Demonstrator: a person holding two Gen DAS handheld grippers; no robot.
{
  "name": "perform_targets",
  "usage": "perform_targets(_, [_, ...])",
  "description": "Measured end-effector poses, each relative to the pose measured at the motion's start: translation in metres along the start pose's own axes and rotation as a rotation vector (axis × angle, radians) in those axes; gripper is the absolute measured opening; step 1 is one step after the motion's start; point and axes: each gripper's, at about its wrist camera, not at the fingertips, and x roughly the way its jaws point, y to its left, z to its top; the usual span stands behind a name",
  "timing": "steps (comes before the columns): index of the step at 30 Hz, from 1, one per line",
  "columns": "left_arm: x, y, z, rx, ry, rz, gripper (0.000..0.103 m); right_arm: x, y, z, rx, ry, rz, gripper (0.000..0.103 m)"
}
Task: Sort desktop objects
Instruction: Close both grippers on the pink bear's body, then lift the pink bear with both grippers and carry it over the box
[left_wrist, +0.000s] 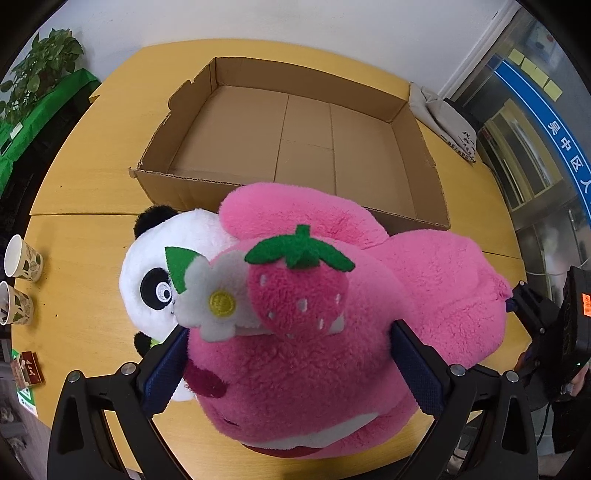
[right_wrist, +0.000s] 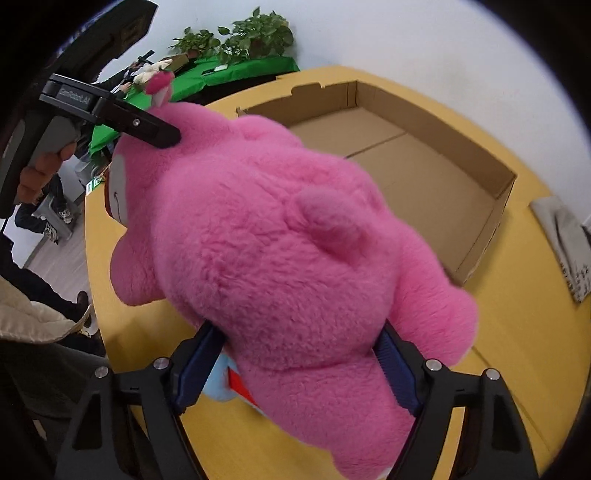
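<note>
A big pink plush bear with a strawberry and white flower on its head fills the left wrist view. My left gripper is shut on its head, one finger on each side. My right gripper is shut on the bear's lower body. A panda plush lies behind the bear's head on the left. An open, empty cardboard box stands just beyond on the yellow table. Under the bear in the right wrist view, a light blue object partly shows.
Two paper cups and small cartons stand at the table's left edge. A folded grey cloth lies right of the box. Plants on green cloth are beyond the table.
</note>
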Motion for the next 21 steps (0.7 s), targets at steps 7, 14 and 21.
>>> perform_targets(7, [0.000, -0.001, -0.003, -0.005, 0.000, 0.010, 0.096, 0.006, 0.002, 0.000, 0.057, 0.008, 0.027, 0.076])
perform_targets(14, [-0.010, -0.004, -0.003, -0.009, -0.024, 0.001, 0.075, 0.005, -0.009, 0.000, 0.163, -0.005, 0.066, 0.056])
perform_targets(21, [-0.051, -0.017, 0.003, 0.000, -0.093, -0.015, 0.064, -0.046, -0.006, -0.004, 0.212, -0.172, 0.069, 0.044])
